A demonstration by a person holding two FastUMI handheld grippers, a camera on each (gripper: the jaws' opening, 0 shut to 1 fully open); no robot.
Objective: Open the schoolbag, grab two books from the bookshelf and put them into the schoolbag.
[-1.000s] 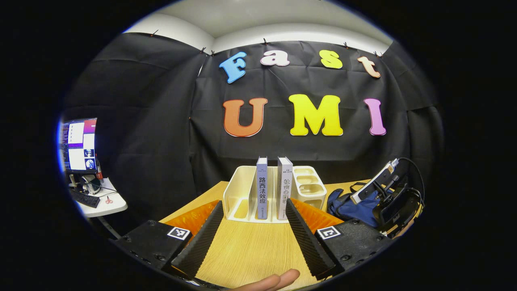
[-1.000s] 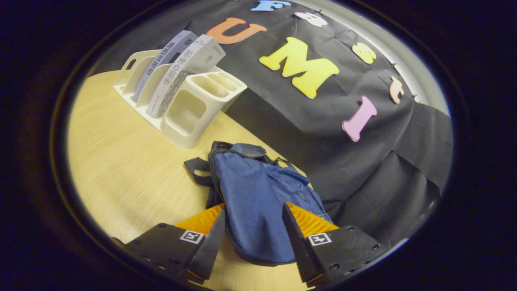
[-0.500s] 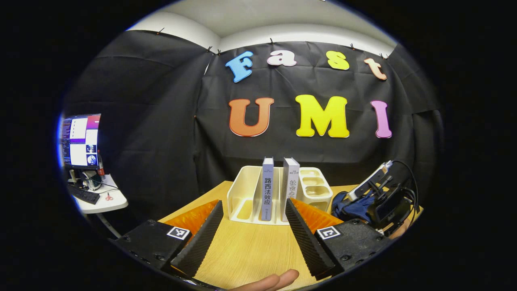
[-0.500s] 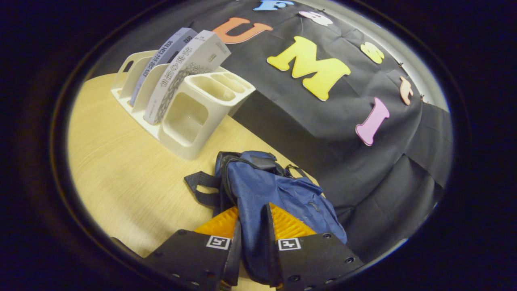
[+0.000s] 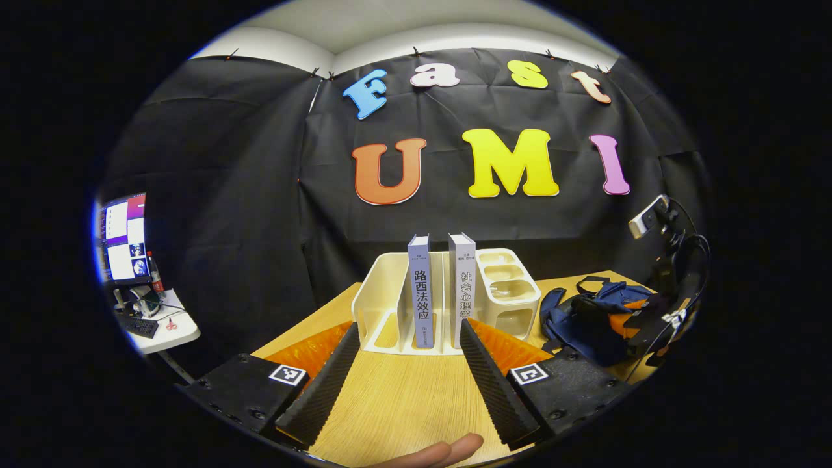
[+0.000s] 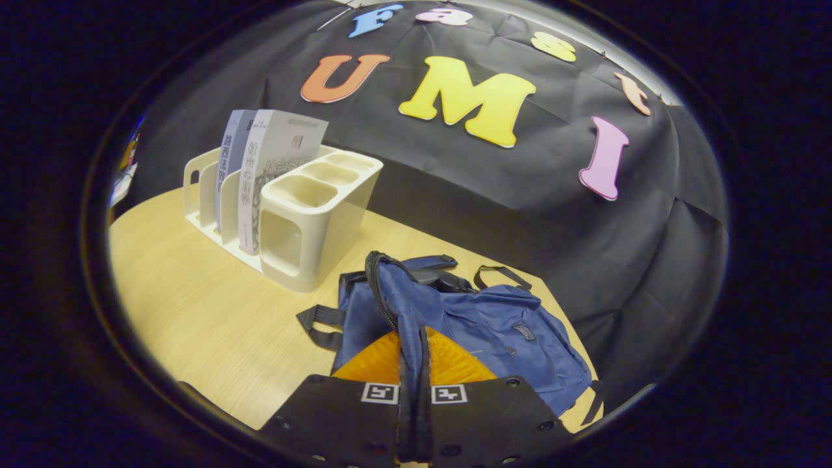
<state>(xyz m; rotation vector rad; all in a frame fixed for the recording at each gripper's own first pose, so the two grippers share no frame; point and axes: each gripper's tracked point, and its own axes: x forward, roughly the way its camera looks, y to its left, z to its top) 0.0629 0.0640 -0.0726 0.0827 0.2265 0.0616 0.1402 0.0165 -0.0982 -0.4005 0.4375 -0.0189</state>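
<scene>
Black cloth hangs behind a pale wooden worktop (image 6: 195, 305); side table with monitor (image 5: 123, 237) at 9 o'clock in the left gripper view.

Bag (image 6: 468, 318): blue, slumped on the worktop at 5 o'clock in the right gripper view, just right of the rack. Zipper line runs up its near edge. Mouth looks closed or barely parted; cannot tell how far the zip has run.

Right tool (image 6: 414, 364): fingers drawn together on a fold of bag fabric beside the zipper, cloth pinched between them. Likely a grip to lift or steady the flap so the bag can be opened. Same tool seen in the left gripper view at 3 o'clock, over the bag.

Left tool (image 5: 406, 364): fingers wide apart, nothing between them, hovering low over the worktop and aimed straight at the rack. A fingertip of the holding hand (image 5: 442, 450) shows at 6 o'clock.

Rack (image 5: 383, 292): cream plastic, slotted, with small cups on its right end. Two books stand upright in neighbouring slots, spines out: bluish book (image 5: 419, 292) at left, grey book (image 5: 462, 283) at right. Upright and spaced apart, so a spine offers a clean pinch.

Judgement: opening step in hand; both books unfetched. Left tool seems staged for the first book once the bag gapes.
</scene>
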